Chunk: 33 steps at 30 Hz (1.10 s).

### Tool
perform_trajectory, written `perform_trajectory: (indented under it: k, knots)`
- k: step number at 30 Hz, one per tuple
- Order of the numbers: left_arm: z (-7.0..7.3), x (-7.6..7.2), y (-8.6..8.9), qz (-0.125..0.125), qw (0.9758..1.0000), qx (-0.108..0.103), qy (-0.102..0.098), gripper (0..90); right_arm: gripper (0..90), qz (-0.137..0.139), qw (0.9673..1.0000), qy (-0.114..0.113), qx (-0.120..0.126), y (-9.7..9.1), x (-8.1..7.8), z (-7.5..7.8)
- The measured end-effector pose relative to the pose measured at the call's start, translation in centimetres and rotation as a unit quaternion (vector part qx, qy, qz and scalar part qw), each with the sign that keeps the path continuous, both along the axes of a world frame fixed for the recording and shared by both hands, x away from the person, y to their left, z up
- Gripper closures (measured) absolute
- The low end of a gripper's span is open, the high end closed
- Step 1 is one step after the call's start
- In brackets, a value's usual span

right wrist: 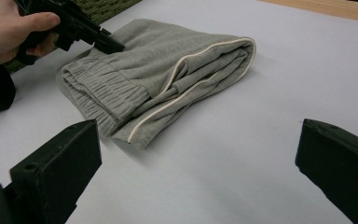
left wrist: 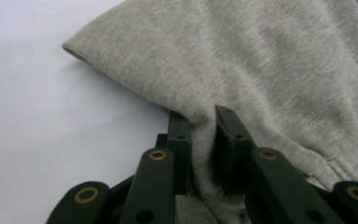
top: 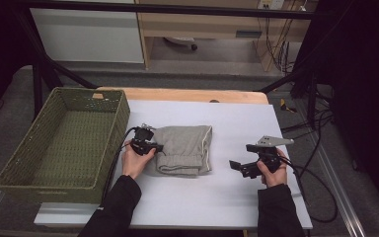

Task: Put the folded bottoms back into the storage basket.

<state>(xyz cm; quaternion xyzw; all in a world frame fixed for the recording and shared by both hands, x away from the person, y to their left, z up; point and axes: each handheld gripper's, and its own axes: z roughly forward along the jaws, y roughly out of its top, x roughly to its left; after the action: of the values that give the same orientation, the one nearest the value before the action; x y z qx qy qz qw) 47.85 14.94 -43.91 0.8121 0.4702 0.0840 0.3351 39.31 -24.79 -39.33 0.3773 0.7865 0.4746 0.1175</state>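
While my left gripper [left wrist: 200,135] pinches the near-left edge of the folded grey jersey sweatpants with cream piping [top: 185,148], its jaws are nearly shut with a ridge of cloth bunched between the pads. My right gripper [top: 242,167] hangs well to the right of the sweatpants, jaws spread wide and holding nothing. The sweatpants lie flat on the pale lilac table cover [top: 217,197], and the empty olive-green woven basket [top: 24,173] sits just to their left, beyond my left hand [top: 135,160]. I judge the step in hand to be the grasp before moving the sweatpants into the basket. The next move, I think, calls for a second hold: my right gripper closing on the far-right fold, so the bundle lifts without unfolding, then travels left over the basket rim.
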Motion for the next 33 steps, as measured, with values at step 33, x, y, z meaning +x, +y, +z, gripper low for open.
perform_trajectory:
  k: [33]
  knots:
    - [-0.1, 0.0, -0.1, -0.012, 0.9999, 0.007, -0.006, 78.0, 0.9, -0.013, 0.9998, 0.004, -0.015, 6.0, 4.1, -0.4]
